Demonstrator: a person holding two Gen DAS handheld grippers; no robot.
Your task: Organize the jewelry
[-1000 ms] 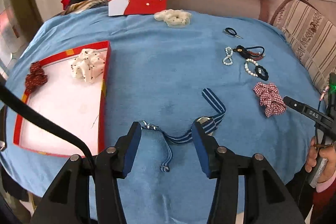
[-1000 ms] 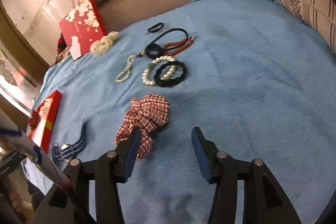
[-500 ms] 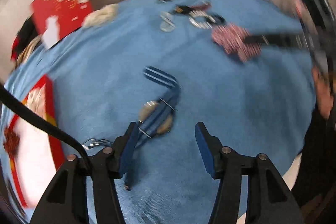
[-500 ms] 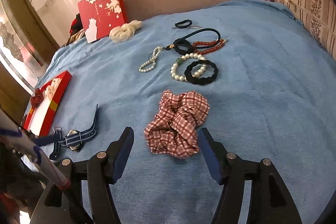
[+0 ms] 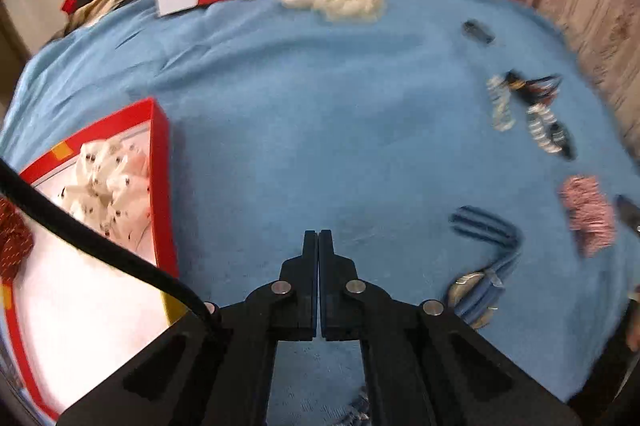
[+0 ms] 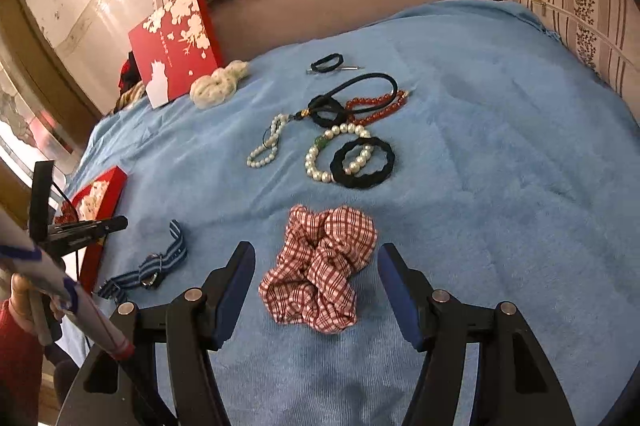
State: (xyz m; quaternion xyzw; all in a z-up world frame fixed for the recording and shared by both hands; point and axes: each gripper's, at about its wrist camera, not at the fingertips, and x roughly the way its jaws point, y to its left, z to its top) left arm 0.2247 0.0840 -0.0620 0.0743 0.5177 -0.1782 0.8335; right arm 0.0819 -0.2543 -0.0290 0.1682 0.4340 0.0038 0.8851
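Note:
My left gripper (image 5: 319,238) is shut on nothing above bare blue cloth, just right of the open red box (image 5: 160,162). The box holds a white dotted scrunchie (image 5: 108,186) and a dark red one (image 5: 12,242). The blue-striped watch (image 5: 486,266) lies on the cloth to the gripper's right, apart from it. In the right wrist view my right gripper (image 6: 316,254) stands open, its pads either side of the red plaid scrunchie (image 6: 320,274) and clear of it. Beyond lie pearl bracelets (image 6: 266,146), a black scrunchie (image 6: 364,164) and red beads (image 6: 376,106).
A blue cloth (image 6: 500,146) covers the table. At the far edge the red box lid (image 6: 176,42) leans on the sofa, with a cream scrunchie (image 6: 218,86) beside it. A small black hair tie (image 6: 328,62) lies farther back. Striped cushions (image 6: 580,6) ring the table.
My left gripper has closed with nothing in it and swung left from over the watch toward the red box. My right gripper's jaws have widened and now flank the plaid scrunchie.

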